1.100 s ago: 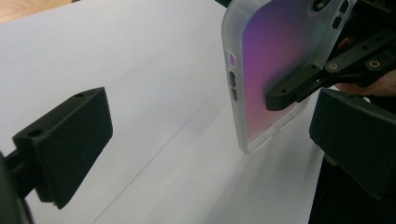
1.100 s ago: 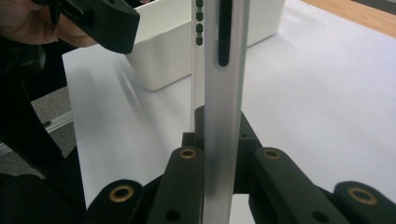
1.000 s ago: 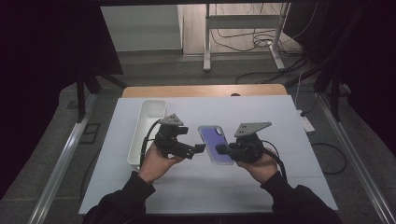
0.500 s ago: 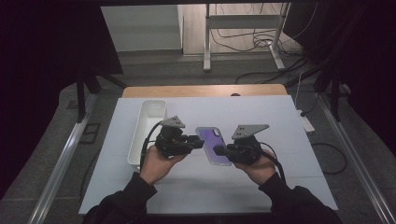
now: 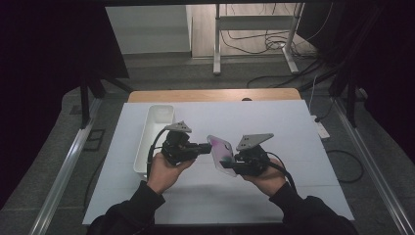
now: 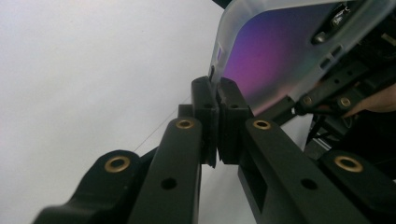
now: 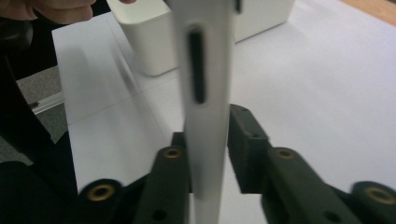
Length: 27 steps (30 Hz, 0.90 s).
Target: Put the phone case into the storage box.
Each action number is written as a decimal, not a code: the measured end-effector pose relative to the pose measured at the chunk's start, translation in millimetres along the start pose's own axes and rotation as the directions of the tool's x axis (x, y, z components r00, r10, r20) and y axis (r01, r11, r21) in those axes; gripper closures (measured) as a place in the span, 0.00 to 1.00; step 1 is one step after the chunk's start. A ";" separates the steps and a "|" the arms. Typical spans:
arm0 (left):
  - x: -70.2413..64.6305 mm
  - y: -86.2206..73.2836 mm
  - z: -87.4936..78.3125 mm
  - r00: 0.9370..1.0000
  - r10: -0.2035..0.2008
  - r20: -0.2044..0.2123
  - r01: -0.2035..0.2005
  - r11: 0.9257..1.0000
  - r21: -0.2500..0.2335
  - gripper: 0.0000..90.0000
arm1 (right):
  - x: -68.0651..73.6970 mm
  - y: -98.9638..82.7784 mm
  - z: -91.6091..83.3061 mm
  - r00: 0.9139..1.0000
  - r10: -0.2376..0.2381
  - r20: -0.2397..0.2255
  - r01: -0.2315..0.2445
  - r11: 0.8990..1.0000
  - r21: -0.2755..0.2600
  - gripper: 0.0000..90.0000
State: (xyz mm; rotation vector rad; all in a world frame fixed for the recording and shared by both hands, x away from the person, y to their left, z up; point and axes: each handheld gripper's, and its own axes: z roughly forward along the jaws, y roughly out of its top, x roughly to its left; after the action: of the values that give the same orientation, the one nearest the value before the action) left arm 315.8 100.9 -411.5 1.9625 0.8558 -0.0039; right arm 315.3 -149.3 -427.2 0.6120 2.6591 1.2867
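Both grippers are meeting on the phone case (image 5: 221,152): left gripper (image 5: 203,147) pinching its near edge, right gripper (image 5: 229,165) loosening, jaws just opening around its opposite side.

Left hand-held gripper (image 5: 203,147) and right hand-held gripper (image 5: 229,164): black, blocky bodies, each topped by a grey three-cornered plate. Black cable (image 5: 152,147) looping from the left body; a second black cable (image 5: 284,171) trailing from the right. Jaws seen close in the gripper views: matte black linkage arms with brass-coloured pivot bushings (image 6: 185,124) and small round holes, ending in squared black pads (image 7: 245,128). Sleeves (image 5: 139,208): dark, long, reaching the wrists.
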 end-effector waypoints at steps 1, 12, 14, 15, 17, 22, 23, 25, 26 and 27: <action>-0.4 -0.1 0.4 1.000 0.000 -0.001 0.000 1.000 -0.003 0.98 | 0.6 -0.3 1.0 1.000 0.001 -0.003 -0.001 1.000 -0.002 0.79; -12.8 0.9 7.9 0.998 0.036 -0.043 -0.036 0.999 0.008 0.98 | 8.6 1.7 12.7 1.000 -0.007 0.008 0.007 1.000 -0.001 0.41; -14.9 1.1 8.8 0.998 0.041 -0.046 -0.040 0.999 0.010 0.98 | 9.0 1.7 13.8 1.000 -0.008 0.018 0.008 1.000 -0.007 0.35; -14.9 1.1 8.8 0.998 0.041 -0.046 -0.040 0.999 0.010 0.98 | 9.0 1.7 13.8 1.000 -0.008 0.018 0.008 1.000 -0.007 0.35; -15.9 1.2 9.4 0.998 0.047 -0.047 -0.047 0.999 0.011 0.98 | 9.2 1.8 14.6 1.000 -0.006 0.029 0.007 1.000 -0.016 0.28; -17.0 0.9 10.1 0.996 0.055 -0.069 -0.054 0.998 0.017 0.98 | 11.3 2.3 15.3 0.999 -0.003 0.038 0.005 0.999 -0.038 0.18; -15.9 0.8 9.6 0.995 0.059 -0.077 -0.057 0.998 0.021 0.98 | 11.3 2.5 14.8 1.000 0.001 0.031 0.000 0.999 -0.042 0.17; -15.1 0.7 9.4 0.995 0.059 -0.082 -0.057 0.998 0.023 0.98 | 11.0 2.9 14.0 1.000 0.008 0.023 -0.007 0.999 -0.049 0.15; -13.3 0.2 8.6 0.994 0.061 -0.096 -0.059 0.998 0.027 0.98 | 10.8 3.0 13.7 1.000 0.007 0.022 -0.006 0.999 -0.049 0.14; -11.6 -0.1 7.7 0.993 0.061 -0.105 -0.058 0.998 0.028 0.98 | 10.4 2.7 13.0 1.000 0.008 0.022 -0.007 0.999 -0.047 0.13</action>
State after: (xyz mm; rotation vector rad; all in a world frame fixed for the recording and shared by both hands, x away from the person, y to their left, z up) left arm 309.5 88.5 -411.8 2.0250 0.8687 0.1256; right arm 310.3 -134.1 -432.7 0.6267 2.6038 1.3323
